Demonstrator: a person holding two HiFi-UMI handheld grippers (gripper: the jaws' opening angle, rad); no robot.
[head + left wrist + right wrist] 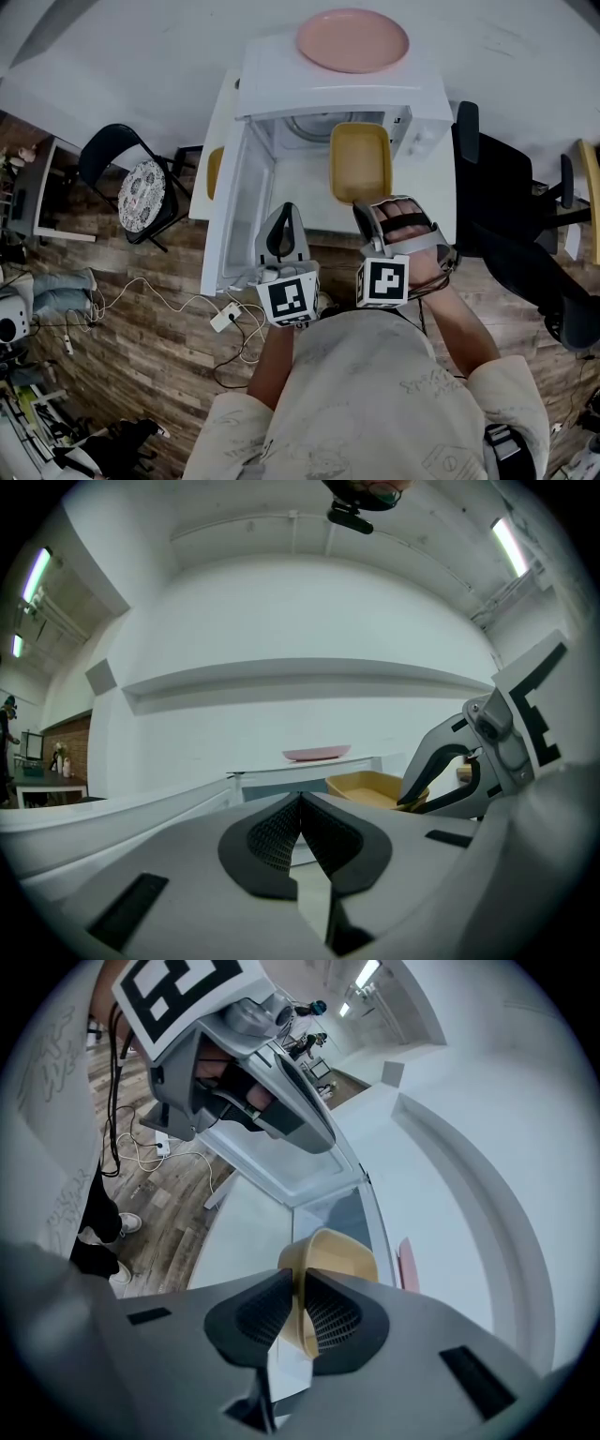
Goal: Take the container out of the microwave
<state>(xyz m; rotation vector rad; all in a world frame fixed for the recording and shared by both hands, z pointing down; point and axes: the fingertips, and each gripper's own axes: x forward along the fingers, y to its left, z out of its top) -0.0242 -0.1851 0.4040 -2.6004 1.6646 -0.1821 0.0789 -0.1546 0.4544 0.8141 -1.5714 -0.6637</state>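
1. The container point(360, 161), a yellow rectangular tub, sits at the open front of the microwave point(281, 75), on the right side. Whether it has cleared the cavity I cannot tell. The door point(230, 211) is swung wide to the left, and a pink plate point(352, 39) lies on top.
2. The right claw point(300, 1288) is pinching the near wall of the container, one pad inside and one outside.
3. The left claw point(300, 803) is pressed together on nothing, level and just beside the right one.
4. Handling, as a judgement: it looks like thin, smooth plastic and shows nothing inside, so probably light. The rim may flex.
5. Held by one end, the far end will tend to droop or swing, so take a deep bite at mid-rim.
6. The white surface point(239, 1232) below offers a set-down.
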